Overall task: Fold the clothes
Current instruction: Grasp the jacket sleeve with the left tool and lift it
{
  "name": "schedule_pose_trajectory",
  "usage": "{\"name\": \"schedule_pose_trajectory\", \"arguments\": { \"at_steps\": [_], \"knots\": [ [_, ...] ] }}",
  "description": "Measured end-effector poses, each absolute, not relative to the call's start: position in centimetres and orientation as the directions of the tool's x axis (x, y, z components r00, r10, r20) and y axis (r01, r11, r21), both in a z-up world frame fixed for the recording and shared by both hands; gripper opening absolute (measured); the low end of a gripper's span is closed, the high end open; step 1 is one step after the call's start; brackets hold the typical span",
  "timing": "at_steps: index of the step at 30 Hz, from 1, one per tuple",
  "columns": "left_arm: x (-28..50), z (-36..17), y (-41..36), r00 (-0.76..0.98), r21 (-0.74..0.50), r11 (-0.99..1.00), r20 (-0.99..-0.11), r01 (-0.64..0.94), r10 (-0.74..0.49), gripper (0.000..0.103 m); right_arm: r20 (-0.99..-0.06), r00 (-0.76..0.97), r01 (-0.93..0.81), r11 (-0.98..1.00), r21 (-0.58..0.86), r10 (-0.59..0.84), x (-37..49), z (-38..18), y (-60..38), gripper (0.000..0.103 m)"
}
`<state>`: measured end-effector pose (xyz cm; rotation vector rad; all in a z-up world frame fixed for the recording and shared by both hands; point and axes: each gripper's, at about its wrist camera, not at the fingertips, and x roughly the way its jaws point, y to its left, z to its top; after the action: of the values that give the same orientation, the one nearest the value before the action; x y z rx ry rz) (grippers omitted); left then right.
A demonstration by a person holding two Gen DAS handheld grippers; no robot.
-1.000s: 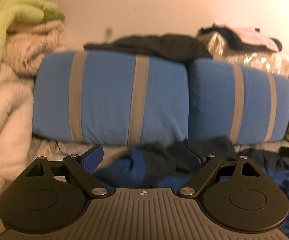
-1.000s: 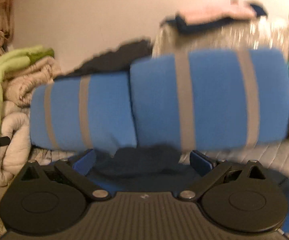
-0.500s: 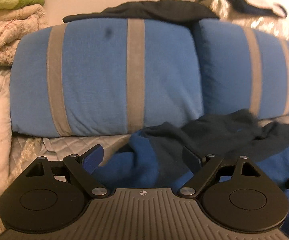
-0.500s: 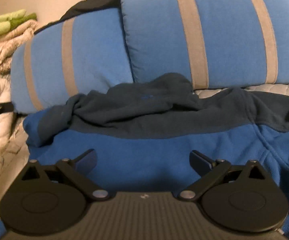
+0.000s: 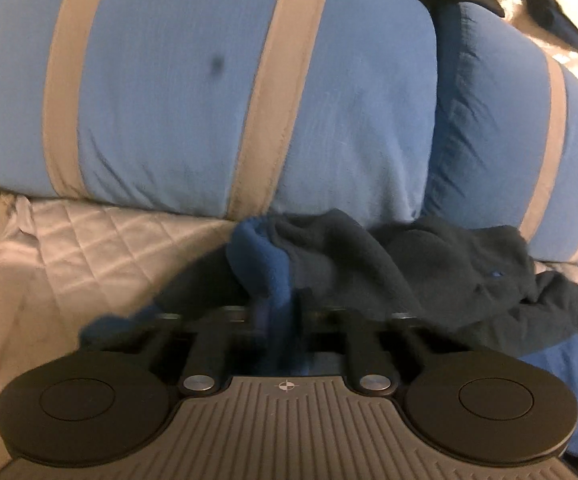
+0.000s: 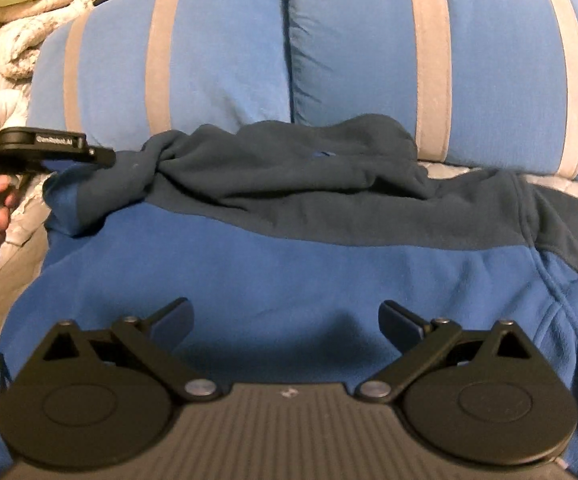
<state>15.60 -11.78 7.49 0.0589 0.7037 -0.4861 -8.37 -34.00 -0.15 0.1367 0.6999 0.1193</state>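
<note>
While left gripper [image 5: 279, 312] pinches hoodie [image 6: 289, 264], right gripper [image 6: 285, 320] splayed

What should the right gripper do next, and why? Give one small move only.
Probably lower the right gripper and close it on the blue body of the hoodie. Its jaws stand open just above that cloth, holding nothing, while the left gripper is already shut on the bunched shoulder fabric beside the striped pillows. A second grip looks necessary before the garment can be spread flat.
</note>
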Motion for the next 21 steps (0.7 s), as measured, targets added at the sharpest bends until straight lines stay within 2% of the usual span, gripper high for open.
{"name": "schedule_pose_trajectory", "arguments": {
  "at_steps": [5, 9, 13, 16, 19, 20, 21],
  "knots": [
    [11.4, 11.3, -13.0, 0.731, 0.019, 0.849, -0.519, 0.528, -0.443, 0.006, -0.638, 0.757, -0.036, 0.984, 0.174, 0.141, -8.2, -0.4, -34.5, 0.101],
    [4.8, 12.2, -15.1, 0.756, 0.308, 0.711, -0.445, 0.632, -0.480, 0.006, -0.628, 0.768, -0.021, 0.985, 0.172, 0.126, -8.3, -0.2, -34.7, 0.101],
    [-1.0, 7.7, -16.1, 0.704, 0.503, 0.492, -0.534, 0.710, -0.469, 0.007, -0.620, 0.778, 0.002, 0.985, 0.171, 0.106, -8.4, -0.1, -35.0, 0.102],
    [-2.6, 4.5, -15.7, 0.686, 0.535, 0.430, -0.599, 0.727, -0.414, 0.010, -0.622, 0.778, 0.032, 0.983, 0.180, 0.089, -8.4, -0.1, -35.6, 0.102],
    [-2.6, 4.1, -14.8, 0.678, 0.506, 0.457, -0.614, 0.732, -0.405, 0.014, -0.624, 0.776, 0.038, 0.981, 0.189, 0.090, -8.4, -0.1, -35.8, 0.102],
    [-2.4, 4.4, -14.5, 0.671, 0.485, 0.474, -0.619, 0.735, -0.409, 0.019, -0.625, 0.776, 0.040, 0.981, 0.192, 0.090, -8.4, -0.1, -35.8, 0.102],
    [-2.2, 5.0, -14.3, 0.663, 0.455, 0.496, -0.621, 0.739, -0.418, 0.033, -0.625, 0.775, 0.043, 0.980, 0.195, 0.091, -8.4, -0.1, -35.9, 0.102]
  ]
}}
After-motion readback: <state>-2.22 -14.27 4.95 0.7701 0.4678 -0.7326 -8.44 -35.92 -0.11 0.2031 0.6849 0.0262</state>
